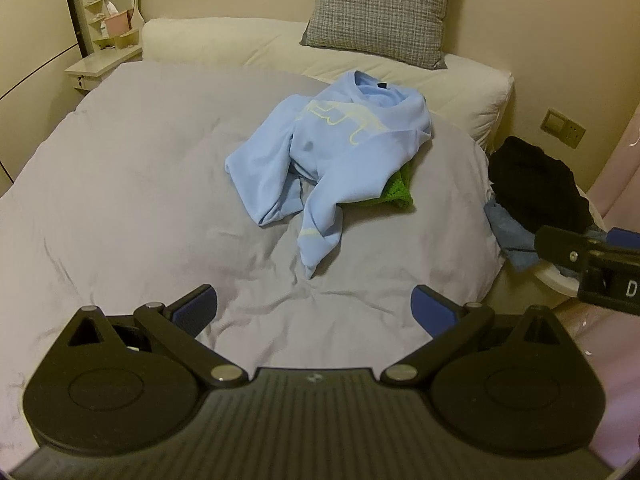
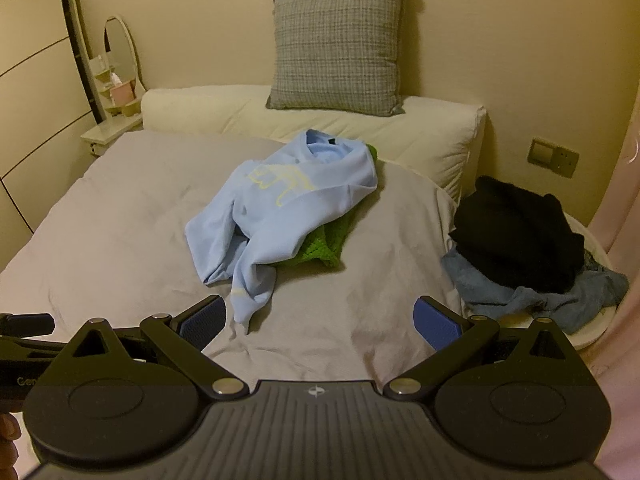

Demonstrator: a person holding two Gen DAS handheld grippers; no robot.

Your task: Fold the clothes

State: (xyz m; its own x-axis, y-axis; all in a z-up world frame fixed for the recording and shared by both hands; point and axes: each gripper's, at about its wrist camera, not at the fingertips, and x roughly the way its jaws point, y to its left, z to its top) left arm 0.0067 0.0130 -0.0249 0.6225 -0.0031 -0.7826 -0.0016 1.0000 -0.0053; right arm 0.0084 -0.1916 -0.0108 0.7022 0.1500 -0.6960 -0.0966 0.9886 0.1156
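blue sweatshirt (image 1: 320, 152) lies crumpled over something green (image 1: 400, 192) on the bed (image 1: 140, 200), nothing folded yet; both grippers' jaws spread, holding nothing.

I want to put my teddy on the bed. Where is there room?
The wide grey cover left of the light blue sweatshirt is bare, up to the cream pillow. The strip between the sweatshirt and both open grippers is bare too. The right edge is crowded: black clothes are piled over blue ones.

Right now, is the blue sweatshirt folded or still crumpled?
Crumpled. The blue sweatshirt lies bunched on the bed, sleeves twisted, over something green.
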